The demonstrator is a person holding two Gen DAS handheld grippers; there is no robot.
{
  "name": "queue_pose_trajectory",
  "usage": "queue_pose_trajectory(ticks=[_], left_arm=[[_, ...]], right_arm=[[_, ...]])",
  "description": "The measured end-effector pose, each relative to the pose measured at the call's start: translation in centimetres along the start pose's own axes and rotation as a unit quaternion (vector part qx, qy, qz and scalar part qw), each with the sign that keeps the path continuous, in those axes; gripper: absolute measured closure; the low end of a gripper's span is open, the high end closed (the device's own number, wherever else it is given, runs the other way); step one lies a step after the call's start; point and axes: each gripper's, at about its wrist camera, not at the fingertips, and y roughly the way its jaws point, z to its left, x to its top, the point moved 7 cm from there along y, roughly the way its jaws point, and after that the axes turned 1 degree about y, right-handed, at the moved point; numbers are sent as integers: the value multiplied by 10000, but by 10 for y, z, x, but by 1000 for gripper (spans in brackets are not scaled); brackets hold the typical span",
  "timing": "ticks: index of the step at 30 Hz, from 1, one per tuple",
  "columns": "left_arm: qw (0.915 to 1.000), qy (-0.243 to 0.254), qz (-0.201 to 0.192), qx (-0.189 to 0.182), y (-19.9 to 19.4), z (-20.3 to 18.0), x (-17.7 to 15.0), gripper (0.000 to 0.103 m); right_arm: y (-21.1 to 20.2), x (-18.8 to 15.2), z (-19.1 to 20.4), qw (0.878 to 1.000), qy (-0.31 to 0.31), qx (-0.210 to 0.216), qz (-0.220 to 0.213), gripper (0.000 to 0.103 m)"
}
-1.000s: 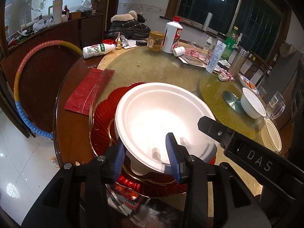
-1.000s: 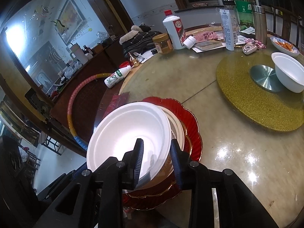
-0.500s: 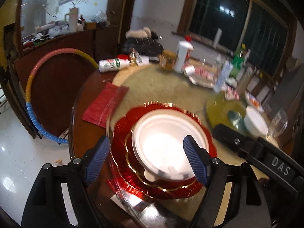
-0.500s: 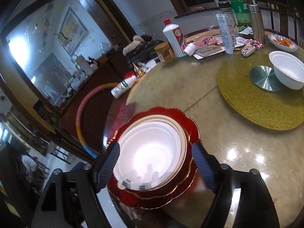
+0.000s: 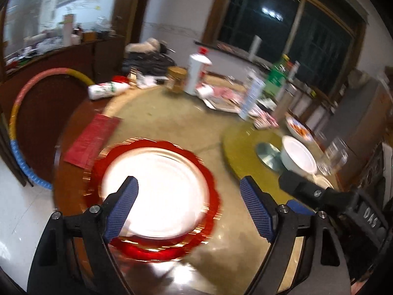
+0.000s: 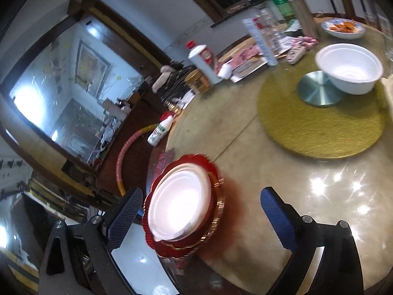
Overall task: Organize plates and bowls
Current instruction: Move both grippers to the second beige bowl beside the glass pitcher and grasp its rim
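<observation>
Beyond the stack of red plates (image 5: 157, 245), bottles and a jar (image 5: 175, 80) are crowding the table's (image 5: 172, 127) far side, and a second white bowl (image 6: 348, 71) is sitting on the gold turntable (image 6: 319, 132), well apart. The white bowl (image 5: 157, 194) is resting on the red plates at the table's near edge. The left gripper (image 5: 189, 206) and right gripper (image 6: 203, 216) are both gaping wide, jaws having just been opening, clasping nothing, the bowl lying beyond their blue pads. Bare tabletop is lying between stack and turntable.
</observation>
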Motion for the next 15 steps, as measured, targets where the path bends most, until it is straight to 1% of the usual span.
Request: queue_pose_trajectory(ticks=[3, 5, 7, 10, 12, 15], left_arm=[[9991, 280, 220, -225, 14, -35, -6, 17], [9975, 487, 363, -371, 23, -60, -11, 17], [9940, 696, 597, -600, 37, -89, -20, 17], [9870, 909, 947, -927, 55, -127, -32, 17], [9829, 1007, 1177, -998, 68, -150, -41, 18], [9780, 1088, 1359, -1146, 78, -180, -48, 18]], right_arm=[[-24, 10, -26, 9995, 162, -140, -229, 5], [-49, 18, -48, 9982, 304, -254, -456, 5], [-75, 25, -69, 9957, 410, -446, -704, 5], [-113, 36, -110, 9881, 724, -827, -1075, 5], [-139, 40, -144, 9801, 1087, -1068, -1275, 5], [-163, 42, -187, 9683, 1487, -1428, -1410, 5]])
